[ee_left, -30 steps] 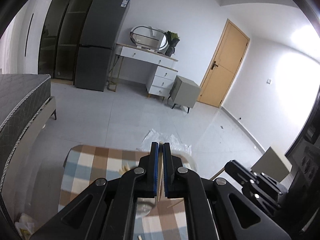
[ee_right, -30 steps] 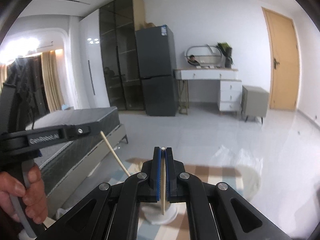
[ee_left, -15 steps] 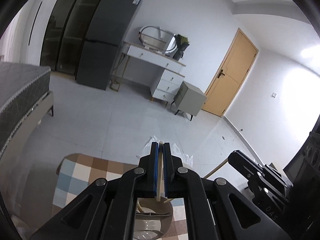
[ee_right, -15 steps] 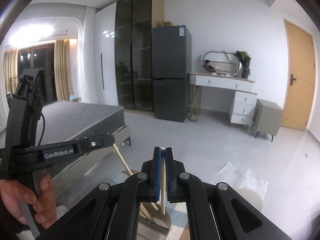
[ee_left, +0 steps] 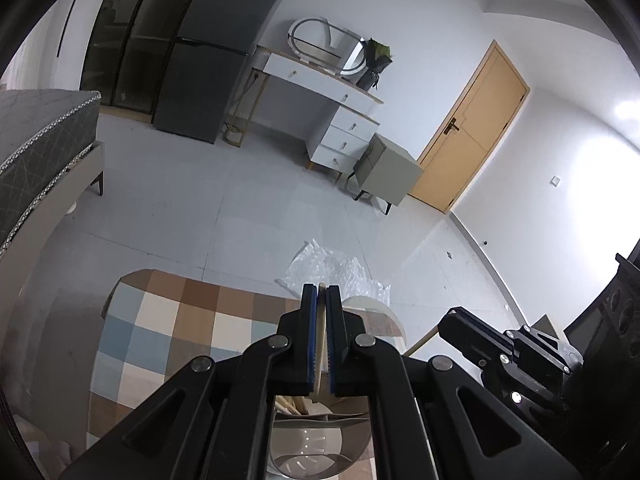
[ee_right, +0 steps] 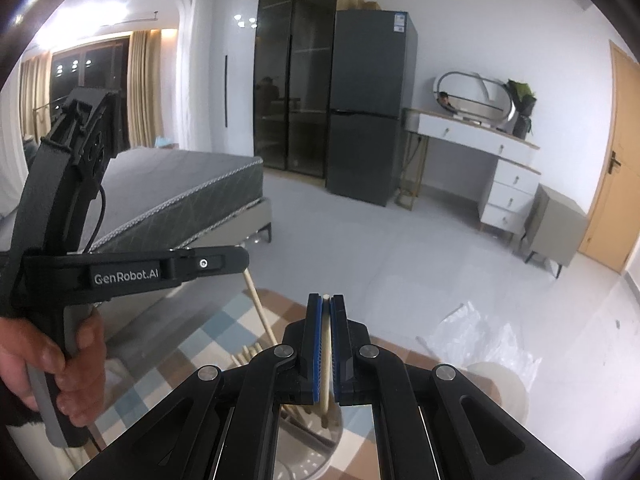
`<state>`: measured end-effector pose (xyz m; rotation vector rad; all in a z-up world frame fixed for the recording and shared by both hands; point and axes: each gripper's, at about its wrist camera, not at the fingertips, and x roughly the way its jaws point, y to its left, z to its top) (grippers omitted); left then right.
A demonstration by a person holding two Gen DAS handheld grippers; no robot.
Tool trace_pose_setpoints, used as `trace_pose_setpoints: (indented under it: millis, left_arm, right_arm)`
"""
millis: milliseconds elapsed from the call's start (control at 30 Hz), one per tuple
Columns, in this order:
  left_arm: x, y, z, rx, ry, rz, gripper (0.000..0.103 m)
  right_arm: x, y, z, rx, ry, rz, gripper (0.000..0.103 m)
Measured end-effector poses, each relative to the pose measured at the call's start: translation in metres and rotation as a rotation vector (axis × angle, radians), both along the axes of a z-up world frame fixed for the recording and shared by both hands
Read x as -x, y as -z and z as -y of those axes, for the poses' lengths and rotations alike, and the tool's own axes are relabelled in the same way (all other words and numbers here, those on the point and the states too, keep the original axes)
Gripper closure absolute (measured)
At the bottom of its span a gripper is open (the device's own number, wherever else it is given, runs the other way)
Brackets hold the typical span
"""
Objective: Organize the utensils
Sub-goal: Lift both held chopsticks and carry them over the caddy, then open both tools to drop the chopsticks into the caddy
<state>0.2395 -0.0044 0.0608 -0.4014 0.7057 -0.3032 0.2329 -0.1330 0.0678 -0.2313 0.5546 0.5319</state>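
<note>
Each gripper holds one wooden chopstick above a grey utensil holder that stands on a table with a checked cloth. The left gripper is closed on a chopstick, which stands almost upright between the blue pads; its lower end hangs just over the mouth of the holder. The right gripper is clamped in the same way on a second chopstick, and the lower tip of this one reaches down to the holder's rim, or perhaps a little inside; I cannot tell which.

The holder has a divider wall, and its bottom shows small drain slots. Behind the divider, some wooden sticks already stand in the back compartment. In the right wrist view I see a few more pale wooden pieces near the holder, but I cannot tell if they lie on the cloth or lean in the holder.

So I judge the task is partly done: several utensils are already sorted, and the two chopsticks are over the holder but not released. What is left, I think, is to lower them into the compartment and open the fingers, and then to take any pieces that remain on the table.

Beyond the table there is crumpled clear plastic wrap on the pale floor.
</note>
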Motion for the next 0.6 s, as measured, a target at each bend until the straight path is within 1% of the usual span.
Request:
trace_pose_setpoints:
  millis: [100, 200, 267, 300, 333, 367, 400, 433, 467, 533, 567, 600]
  left_arm:
    - [-0.004, 0.001, -0.002, -0.001, -0.009, -0.022, 0.103]
    - [-0.006, 0.005, -0.002, -0.001, 0.002, -0.052, 0.103]
    - [-0.01, 0.008, -0.001, -0.004, 0.02, -0.087, 0.103]
    - [-0.011, 0.009, -0.001, -0.014, 0.016, -0.109, 0.1]
    - [-0.011, 0.01, -0.002, -0.02, 0.007, -0.127, 0.086]
    - [-0.011, 0.011, -0.004, -0.017, 0.0, -0.142, 0.077]
    - [-0.008, 0.009, -0.008, 0.002, -0.009, -0.138, 0.06]
    - [-0.004, 0.007, -0.011, 0.013, -0.023, -0.124, 0.054]
    - [-0.001, 0.005, -0.013, 0.004, -0.032, -0.113, 0.053]
    - [0.005, -0.002, -0.012, -0.046, -0.042, -0.103, 0.052]
    - [0.009, -0.005, -0.012, -0.062, -0.046, -0.102, 0.052]
    - [0.011, -0.005, -0.013, -0.066, -0.048, -0.101, 0.052]
  right_arm:
    - [-0.007, 0.006, 0.002, -0.012, 0.003, -0.032, 0.1]
    - [-0.012, 0.011, 0.006, -0.029, 0.015, -0.06, 0.098]
    - [-0.011, 0.014, 0.009, -0.054, 0.024, -0.08, 0.097]
    - [-0.013, 0.014, 0.011, -0.066, 0.029, -0.09, 0.094]
    - [-0.013, 0.015, 0.014, -0.081, 0.036, -0.098, 0.092]
    - [-0.012, 0.015, 0.018, -0.094, 0.046, -0.104, 0.091]
    - [-0.01, 0.015, 0.02, -0.104, 0.056, -0.107, 0.084]
    - [-0.008, 0.015, 0.024, -0.115, 0.069, -0.108, 0.077]
    - [-0.005, 0.015, 0.029, -0.126, 0.082, -0.107, 0.074]
    - [0.0, 0.014, 0.038, -0.141, 0.108, -0.114, 0.064]
    - [0.004, 0.014, 0.042, -0.149, 0.125, -0.116, 0.061]
    - [0.007, 0.012, 0.046, -0.158, 0.143, -0.115, 0.053]
